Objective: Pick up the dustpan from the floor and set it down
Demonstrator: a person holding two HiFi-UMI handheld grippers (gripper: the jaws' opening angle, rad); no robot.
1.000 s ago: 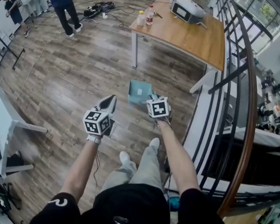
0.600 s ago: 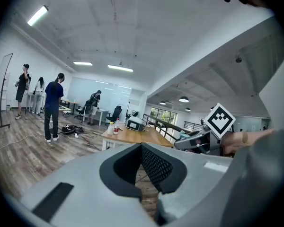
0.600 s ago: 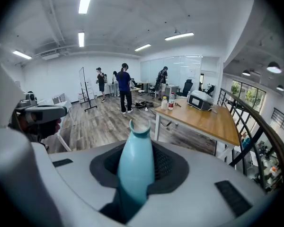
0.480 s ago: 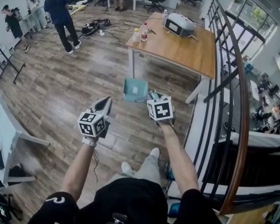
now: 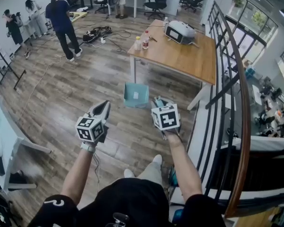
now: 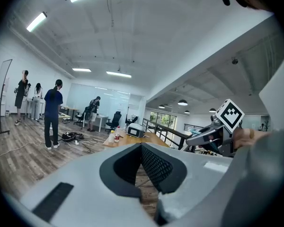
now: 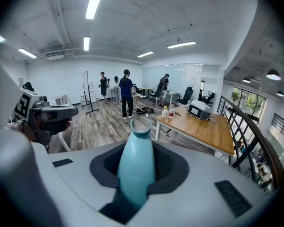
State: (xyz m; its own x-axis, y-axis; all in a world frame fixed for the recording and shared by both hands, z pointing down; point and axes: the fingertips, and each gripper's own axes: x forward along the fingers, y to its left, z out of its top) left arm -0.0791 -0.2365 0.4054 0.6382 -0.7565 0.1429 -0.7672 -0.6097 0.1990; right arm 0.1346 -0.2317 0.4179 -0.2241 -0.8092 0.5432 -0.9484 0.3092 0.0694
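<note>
A teal dustpan [image 5: 135,94] hangs above the wood floor, pan end pointing away from me. My right gripper [image 5: 157,101] is shut on its handle. In the right gripper view the teal handle [image 7: 135,169] stands up between the dark pads of that gripper [image 7: 138,148] and pokes out past the tips. My left gripper [image 5: 103,108] is held to the left of the dustpan, apart from it. In the left gripper view its tips [image 6: 142,148] meet with nothing between them, and the right gripper's marker cube [image 6: 229,115] shows to the right.
A wooden table [image 5: 189,60] stands just beyond the dustpan, with two bottles [image 5: 142,41] and a white device [image 5: 180,32] on it. A dark railing [image 5: 236,89] runs along the right. A white table [image 5: 9,126] stands at the left. People [image 5: 61,22] and cables [image 5: 97,32] are farther back.
Both grippers have risen, and the dustpan has come up with the right one. The grip on the handle is unchanged.
</note>
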